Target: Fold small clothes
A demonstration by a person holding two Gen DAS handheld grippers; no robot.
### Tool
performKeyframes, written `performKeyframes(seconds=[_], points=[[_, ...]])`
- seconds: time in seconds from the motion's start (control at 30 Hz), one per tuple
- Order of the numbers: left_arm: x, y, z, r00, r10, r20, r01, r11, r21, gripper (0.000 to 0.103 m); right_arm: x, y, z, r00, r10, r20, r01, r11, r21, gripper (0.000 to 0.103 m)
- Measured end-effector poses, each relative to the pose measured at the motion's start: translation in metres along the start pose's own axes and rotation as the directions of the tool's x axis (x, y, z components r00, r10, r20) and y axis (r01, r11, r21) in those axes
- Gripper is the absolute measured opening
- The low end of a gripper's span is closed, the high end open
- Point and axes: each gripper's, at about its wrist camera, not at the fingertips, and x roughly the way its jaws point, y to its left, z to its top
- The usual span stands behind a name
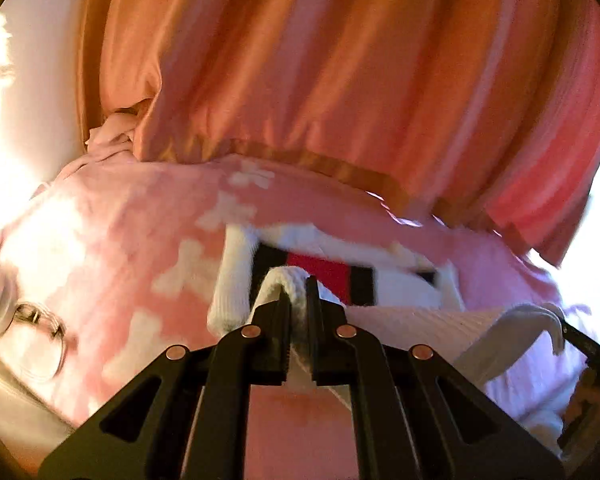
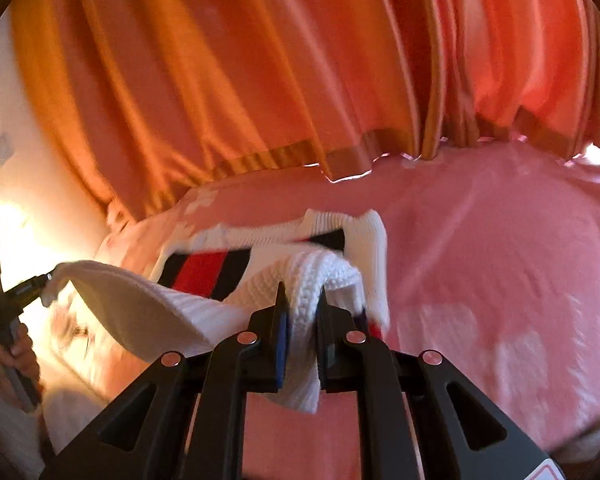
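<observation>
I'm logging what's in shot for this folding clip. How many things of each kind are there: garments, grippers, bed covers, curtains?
White knit garment with red and black stripes: 1
Grippers, left gripper and right gripper, both clamped on it: 2
Pink bed cover: 1
Orange curtain: 1
Total: 5

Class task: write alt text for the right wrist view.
The right gripper is shut on an edge of a white knit garment with red and black stripes, lifted over a pink bedspread. Orange curtains hang behind.
</observation>
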Motion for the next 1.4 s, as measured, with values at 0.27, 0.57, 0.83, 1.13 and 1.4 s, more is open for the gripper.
performKeyframes(seconds=[0.27,0.57,0.83,1.13,1.4], points=[[0.168,0.022,0.028,0.97,0.189,-0.156,-0.194,0.981,-0.02,0.006,0.167,-0.032,0.044,0.972,-0.036,-0.232,0.07,0.987,0.143,0.011],[0.217,0.038,0.026,0.963,0.167,-0.213,-0.184,0.981,-0.063,0.013,0.195,-0.041,0.052,0.976,0.026,-0.214,0.016,0.981,0.195,0.026],[0.187,0.034,0.041,0.964,0.266,-0.019,-0.267,0.961,-0.073,0.063,0.156,-0.031,0.074,0.995,-0.076,-0.066,0.08,0.995,0.064,0.046],[0.156,-0.005,0.01,0.972,0.141,-0.186,-0.091,0.963,0.254,0.064,0.146,0.022,0.012,0.926,-0.285,-0.249,0.134,0.863,-0.488,0.045],[0.216,-0.023,0.0,0.939,0.188,-0.287,-0.105,0.954,0.281,0.064,0.204,0.021,0.042,0.949,-0.137,-0.286,0.024,0.93,-0.366,0.001]])
